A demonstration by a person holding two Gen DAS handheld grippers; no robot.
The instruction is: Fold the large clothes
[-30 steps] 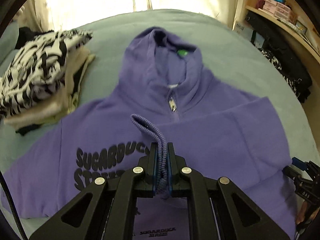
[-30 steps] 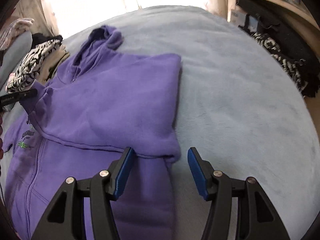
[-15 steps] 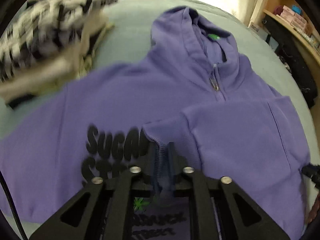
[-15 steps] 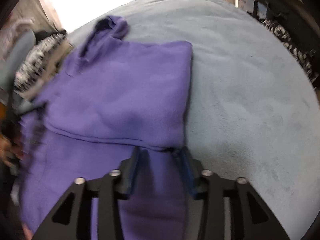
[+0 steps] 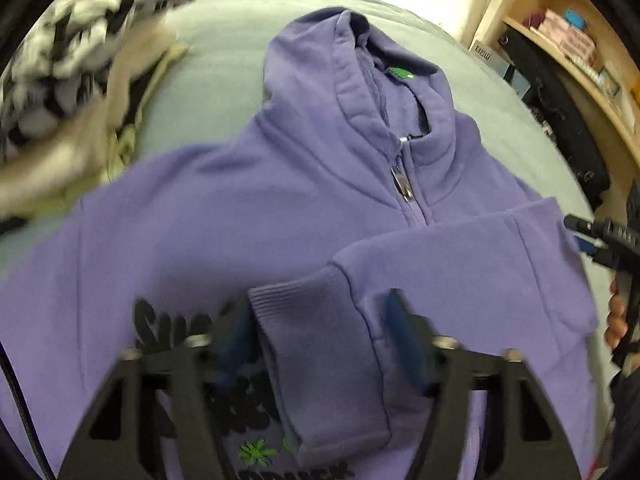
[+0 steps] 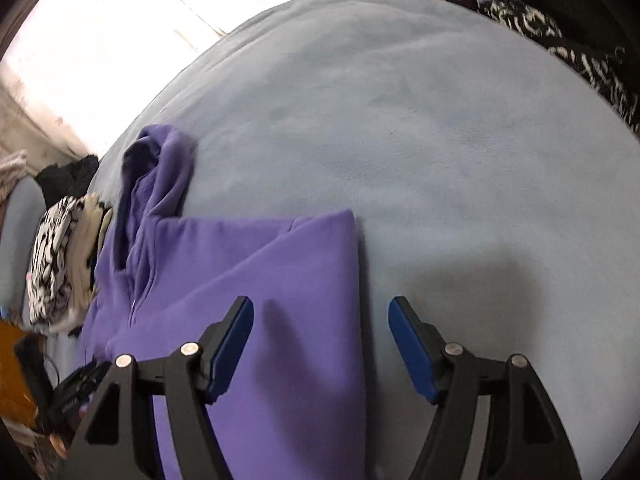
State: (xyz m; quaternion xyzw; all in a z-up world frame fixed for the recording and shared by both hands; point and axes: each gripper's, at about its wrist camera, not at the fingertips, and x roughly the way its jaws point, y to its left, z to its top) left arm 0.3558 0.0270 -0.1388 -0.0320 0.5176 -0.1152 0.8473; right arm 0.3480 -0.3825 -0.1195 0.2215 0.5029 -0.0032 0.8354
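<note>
Stack of folded clothes (image 5: pixel 76 92), pale blue blanket (image 6: pixel 420 140), wooden shelf (image 5: pixel 580 52)

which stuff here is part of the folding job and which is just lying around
Part of the job:
- hoodie, flat on the bed
- its sleeve cuff, lying between the left gripper's jaws, which have just been opening
- right gripper, open over the hoodie's folded edge

Just lying about:
- clothes pile
- shelf with boxes
- dark clothes beside the bed
</note>
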